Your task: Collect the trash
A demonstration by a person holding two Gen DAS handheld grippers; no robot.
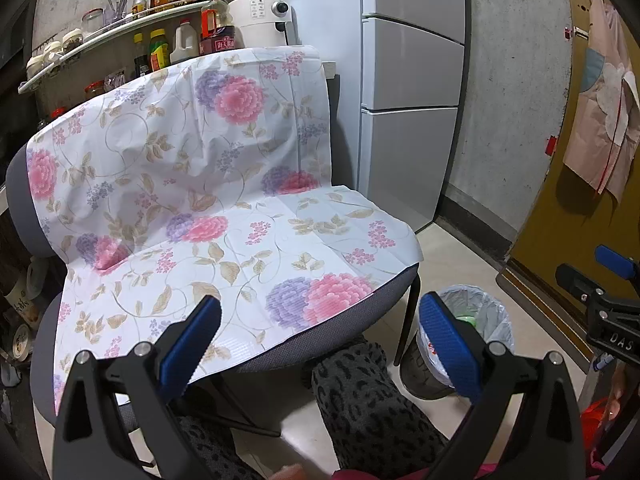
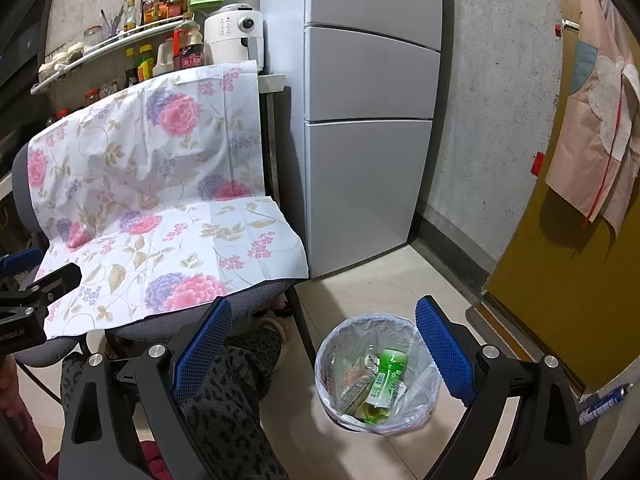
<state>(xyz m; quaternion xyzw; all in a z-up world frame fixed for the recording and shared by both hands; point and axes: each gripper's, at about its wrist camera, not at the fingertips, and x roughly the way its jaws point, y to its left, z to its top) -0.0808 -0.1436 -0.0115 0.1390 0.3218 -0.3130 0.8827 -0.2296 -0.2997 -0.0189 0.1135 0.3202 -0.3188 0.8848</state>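
Note:
A small trash bin point(image 2: 420, 392) with a clear liner stands on the floor right of the chair; it also shows in the left wrist view point(image 1: 496, 320). Inside lie a green bottle point(image 2: 386, 380) and crumpled clear plastic point(image 2: 352, 380). My right gripper point(image 2: 324, 346) is open and empty, held above the bin. My left gripper point(image 1: 320, 338) is open and empty, over the front edge of the chair seat point(image 1: 340, 336). The floral cloth point(image 1: 224, 208) covering the chair bears no trash that I can see.
A grey fridge point(image 2: 368, 120) stands behind the chair. A yellow door point(image 2: 560, 280) is at the right. A shelf of bottles point(image 1: 120, 28) and a white appliance point(image 1: 260, 16) are at the back. A leg in leopard-print trousers point(image 1: 360, 400) is below the chair.

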